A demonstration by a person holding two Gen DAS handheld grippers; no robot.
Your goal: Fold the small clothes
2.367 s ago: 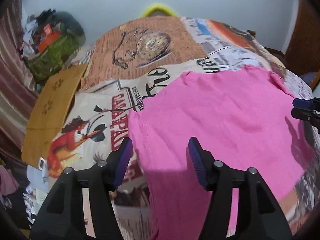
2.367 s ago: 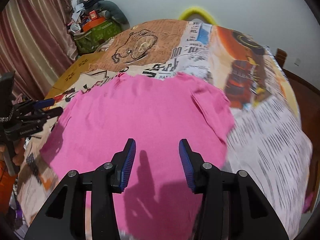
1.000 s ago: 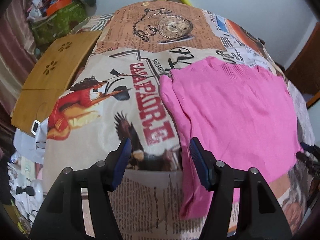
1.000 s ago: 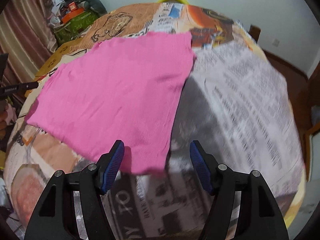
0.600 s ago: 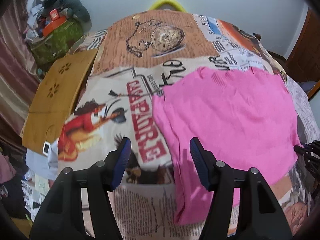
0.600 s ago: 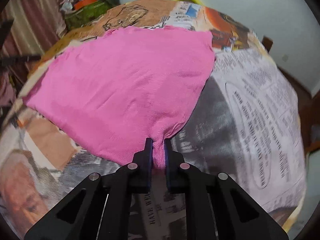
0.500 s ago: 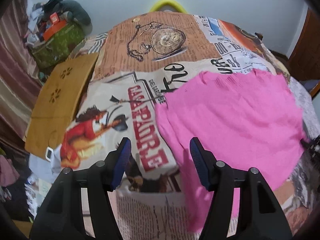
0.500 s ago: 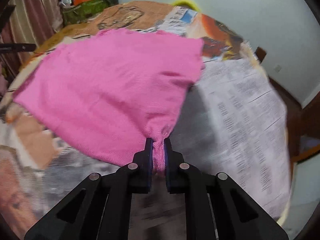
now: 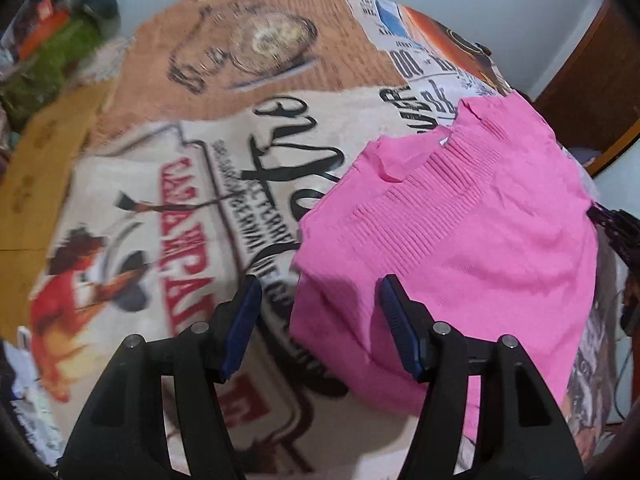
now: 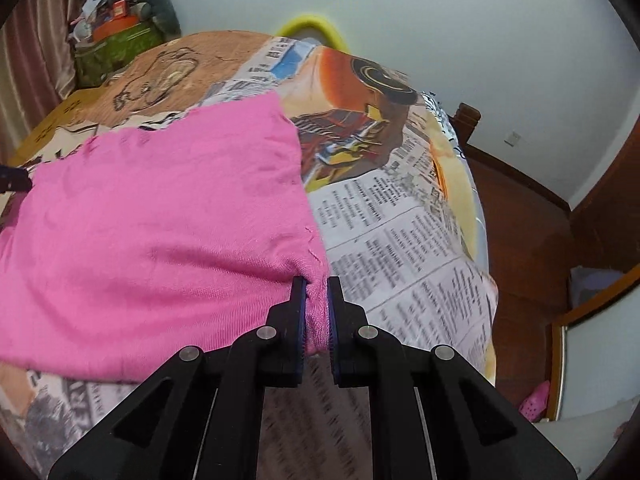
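Right gripper (image 10: 317, 280) is clenched on a bunched corner of the pink knit garment (image 10: 160, 208), low centre of the right wrist view; fabric pulls up toward the pads there while the rest lies over the newspaper-print bedspread (image 10: 400, 232). Left gripper (image 9: 320, 300) is released, jaws wide apart, hovering over the garment's (image 9: 460, 240) near-left edge, lower centre of the left wrist view; contact with the cloth can't be told. Only the left view shows the ribbed neckline end, upper right of frame, the cowboy-and-lettering print of the spread (image 9: 180, 208) and a wooden board (image 9: 36, 168) at left. Only the right view shows the pinch itself, the wooden floor (image 10: 520, 220) at right, a yellow curved rim (image 10: 312, 26) behind the bed, and a green box with clutter (image 10: 112, 44) upper left.
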